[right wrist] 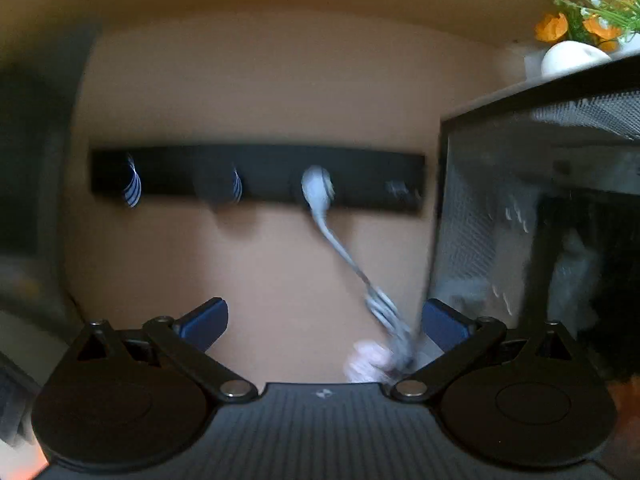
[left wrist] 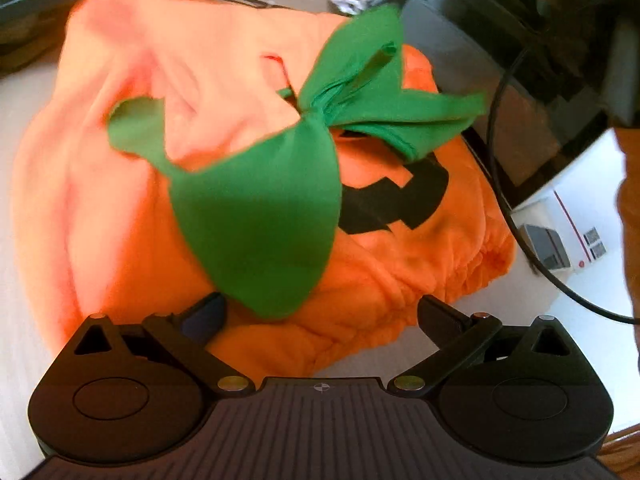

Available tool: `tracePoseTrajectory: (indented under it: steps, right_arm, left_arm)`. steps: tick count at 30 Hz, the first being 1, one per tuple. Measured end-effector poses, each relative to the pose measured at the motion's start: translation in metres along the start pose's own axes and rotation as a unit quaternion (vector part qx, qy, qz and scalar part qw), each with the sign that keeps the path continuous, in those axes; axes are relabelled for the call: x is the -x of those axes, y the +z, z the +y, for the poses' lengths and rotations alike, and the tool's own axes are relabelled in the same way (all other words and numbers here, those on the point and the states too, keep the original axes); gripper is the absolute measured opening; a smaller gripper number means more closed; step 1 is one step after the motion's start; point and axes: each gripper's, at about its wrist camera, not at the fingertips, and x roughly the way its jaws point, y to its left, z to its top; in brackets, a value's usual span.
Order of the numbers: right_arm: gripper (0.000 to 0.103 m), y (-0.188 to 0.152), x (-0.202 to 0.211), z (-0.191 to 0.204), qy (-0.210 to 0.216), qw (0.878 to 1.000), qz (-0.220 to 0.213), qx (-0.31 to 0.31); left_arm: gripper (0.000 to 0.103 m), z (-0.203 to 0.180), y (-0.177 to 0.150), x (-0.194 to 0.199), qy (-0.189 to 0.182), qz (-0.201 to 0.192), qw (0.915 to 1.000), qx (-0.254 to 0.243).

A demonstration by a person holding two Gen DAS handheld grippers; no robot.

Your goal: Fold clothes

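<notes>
Pumpkin costume: orange, green collar, heaped on white table just ahead of my left gripper, fingers spread, empty. Right gripper: apart, empty, facing black wall rail.

An orange pumpkin costume lies bunched on the pale table — its black jagged grin faces up. Green leaf-shaped collar flaps sprawl across it.

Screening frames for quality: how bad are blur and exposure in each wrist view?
Left wrist: orange pumpkin costume overexposed and smeared upper left, black face print sharper. Right wrist: dim, motion-blurred; black wall rack and white cable streaked. Both fisheye-bowed.
</notes>
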Motion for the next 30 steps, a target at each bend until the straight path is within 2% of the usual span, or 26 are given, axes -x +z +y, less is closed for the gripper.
tracePoseTrajectory:
  steps: [1,3,4,5,7,10,14,15,16,17,19,20,21,22,24,25,26,27,28,30]
  right_arm:
    - [0.103,-0.003,0.000,-0.001,0.013,1.000,0.019,0.011]
    - [0.103,-0.025,-0.004,-0.002,0.056,0.994,0.092,0.017]
    - [0.103,-0.040,-0.006,-0.001,0.086,0.987,0.138,-0.005]
    - [0.103,-0.056,-0.009,-0.002,0.128,0.974,0.183,-0.041]
    - [0.103,-0.088,-0.015,-0.003,0.206,0.934,0.268,-0.115]
    - [0.103,-0.125,-0.025,0.002,0.278,0.854,0.368,-0.241]
    - [0.103,-0.157,-0.083,0.020,0.276,0.757,0.497,-0.323]
    - [0.103,-0.161,-0.099,0.022,0.271,0.738,0.515,-0.342]
    - [0.103,-0.152,-0.113,0.016,0.258,0.748,0.491,-0.366]
    - [0.103,-0.139,-0.124,0.009,0.244,0.765,0.453,-0.388]
    - [0.103,-0.079,-0.107,-0.017,0.213,0.855,0.258,-0.396]
    - [0.103,-0.052,-0.089,-0.026,0.201,0.888,0.168,-0.378]
    - [0.103,-0.030,-0.070,-0.032,0.195,0.910,0.097,-0.352]
    - [0.103,-0.016,-0.057,-0.035,0.197,0.924,0.062,-0.323]
    - [0.103,-0.005,-0.044,-0.035,0.211,0.939,0.071,-0.264]
    - [0.103,-0.011,-0.044,-0.033,0.222,0.937,0.109,-0.248]
    - [0.103,-0.023,-0.046,-0.034,0.232,0.927,0.157,-0.251]
    - [0.103,-0.042,-0.049,-0.033,0.240,0.907,0.215,-0.270]
    - [0.103,-0.064,-0.050,-0.034,0.244,0.878,0.280,-0.303]
    - [0.103,-0.111,-0.050,-0.033,0.241,0.804,0.392,-0.376]
  left_arm:
    - [0.103,0.002,-0.001,0.001,0.000,-0.004,1.0000,0.007]
    - [0.103,0.005,-0.001,0.003,0.001,-0.008,0.9999,0.015]
    - [0.103,0.004,-0.001,0.002,0.003,-0.007,0.9999,0.014]
    - [0.103,0.004,-0.001,0.002,0.005,-0.006,0.9999,0.013]
    - [0.103,0.003,0.000,0.001,0.008,-0.003,0.9999,0.012]
    - [0.103,-0.003,0.001,-0.001,0.020,0.004,0.9998,-0.007]
    - [0.103,-0.010,0.004,-0.004,0.035,0.013,0.9991,-0.021]
    - [0.103,-0.010,0.005,-0.004,0.038,0.014,0.9990,-0.021]
    - [0.103,-0.011,0.007,-0.004,0.040,0.013,0.9989,-0.022]
    - [0.103,-0.011,0.009,-0.002,0.041,0.010,0.9989,-0.023]
    - [0.103,-0.012,0.012,0.002,0.039,0.003,0.9990,-0.024]
    - [0.103,-0.012,0.014,0.003,0.036,0.000,0.9991,-0.023]
    - [0.103,-0.012,0.015,0.005,0.033,-0.004,0.9991,-0.025]
    - [0.103,-0.012,0.017,0.006,0.031,-0.008,0.9991,-0.027]
    - [0.103,-0.011,0.018,0.007,0.026,-0.015,0.9991,-0.029]
    - [0.103,-0.010,0.019,0.006,0.024,-0.016,0.9991,-0.030]
    - [0.103,-0.009,0.019,0.005,0.024,-0.016,0.9991,-0.032]
    - [0.103,-0.007,0.019,0.004,0.024,-0.014,0.9990,-0.034]
    - [0.103,-0.005,0.019,0.002,0.025,-0.013,0.9990,-0.036]
    - [0.103,-0.009,0.015,0.006,0.023,-0.015,0.9987,-0.042]
